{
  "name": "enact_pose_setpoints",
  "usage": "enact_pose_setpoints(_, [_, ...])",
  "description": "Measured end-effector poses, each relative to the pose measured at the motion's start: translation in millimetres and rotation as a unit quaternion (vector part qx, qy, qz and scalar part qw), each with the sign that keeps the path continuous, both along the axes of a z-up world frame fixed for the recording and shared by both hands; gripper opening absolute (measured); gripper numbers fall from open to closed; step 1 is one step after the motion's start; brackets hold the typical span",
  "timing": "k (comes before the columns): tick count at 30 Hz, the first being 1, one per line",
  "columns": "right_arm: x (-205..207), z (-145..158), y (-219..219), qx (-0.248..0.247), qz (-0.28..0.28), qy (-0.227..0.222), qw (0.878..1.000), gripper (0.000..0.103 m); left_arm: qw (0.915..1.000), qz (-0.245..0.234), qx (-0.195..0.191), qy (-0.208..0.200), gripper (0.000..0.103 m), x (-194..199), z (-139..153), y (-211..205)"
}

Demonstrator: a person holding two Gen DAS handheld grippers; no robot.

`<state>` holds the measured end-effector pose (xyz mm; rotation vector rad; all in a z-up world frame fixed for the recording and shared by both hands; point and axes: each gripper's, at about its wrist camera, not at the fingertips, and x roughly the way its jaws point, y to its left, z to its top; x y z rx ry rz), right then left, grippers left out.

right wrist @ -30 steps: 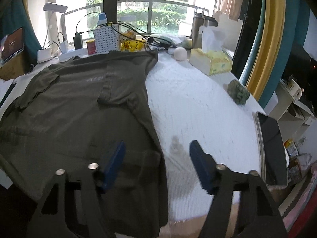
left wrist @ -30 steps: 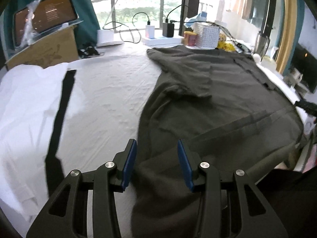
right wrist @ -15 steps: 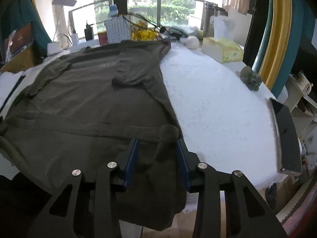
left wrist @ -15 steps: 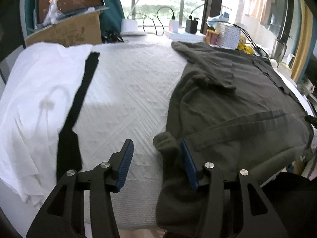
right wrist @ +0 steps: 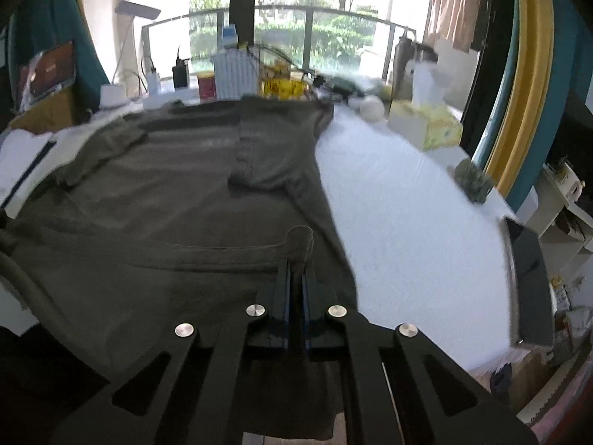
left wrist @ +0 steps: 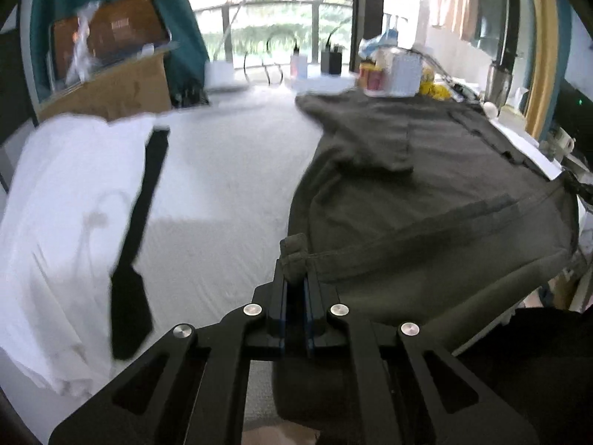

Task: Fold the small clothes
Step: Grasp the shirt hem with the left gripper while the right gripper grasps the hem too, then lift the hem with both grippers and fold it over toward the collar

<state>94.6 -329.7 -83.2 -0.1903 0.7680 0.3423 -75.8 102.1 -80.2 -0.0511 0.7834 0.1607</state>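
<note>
Nearest the viewer, the left tongs [left wrist: 295, 278] are now pinched together on a bunched fold of the olive-green shirt [left wrist: 426, 193] at its near left corner; a second ago their blue-padded jaws stood wide apart over the hem, so they have just closed with cloth between them. The right tongs [right wrist: 295, 278] have done the same: earlier they straddled the shirt's right edge with jaws apart, and they now clamp a small raised hump of fabric at the near right corner. Both tools are black, angular and skeletal, with silver rivets. The shirt, a soft matte knit with short sleeves folded inward, lies spread flat on the counter [left wrist: 229, 170], its hem hanging over the near edge. The counter is covered in a white cloth with a fine woven, bumpy texture. To the left of the shirt lies a crumpled white garment [left wrist: 70, 200] with a long black strip [left wrist: 142, 204] across it. To the right, on the bare cloth, sit a dark flat tablet [right wrist: 528, 289] near the edge, a rough green lump [right wrist: 474, 180], and a yellow tissue box [right wrist: 431, 128]. Farthest away, by the sunlit window, stand a cardboard box [left wrist: 111, 87], chargers with cables, and a white perforated basket [right wrist: 233, 76], all somewhat blurred.
</note>
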Motion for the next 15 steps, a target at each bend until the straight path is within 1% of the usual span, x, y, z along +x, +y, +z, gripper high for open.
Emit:
enact_pose_setpoints(3, [0, 17, -1, 0.016, 0.002, -0.015, 1.000, 0.004, 0.9997, -0.001, 0.007, -0.023, 0.008, -1, 16, -1])
enact_pose_setpoints(8, [4, 39, -1, 0.026, -0.002, -0.040, 0.999, 0.004, 0.9973, 0.004, 0.023, -0.069, 0.008, 0, 46, -2])
enact_pose_setpoints(11, [9, 48, -3, 0.030, -0.007, -0.052, 0.998, 0.004, 0.9954, 0.006, 0.031, -0.090, 0.008, 4, 60, -1])
enact_pose_setpoints(15, [19, 55, -6, 0.040, -0.013, -0.060, 0.997, 0.004, 0.9934, 0.005, 0.040, -0.107, 0.008, 15, 72, -1])
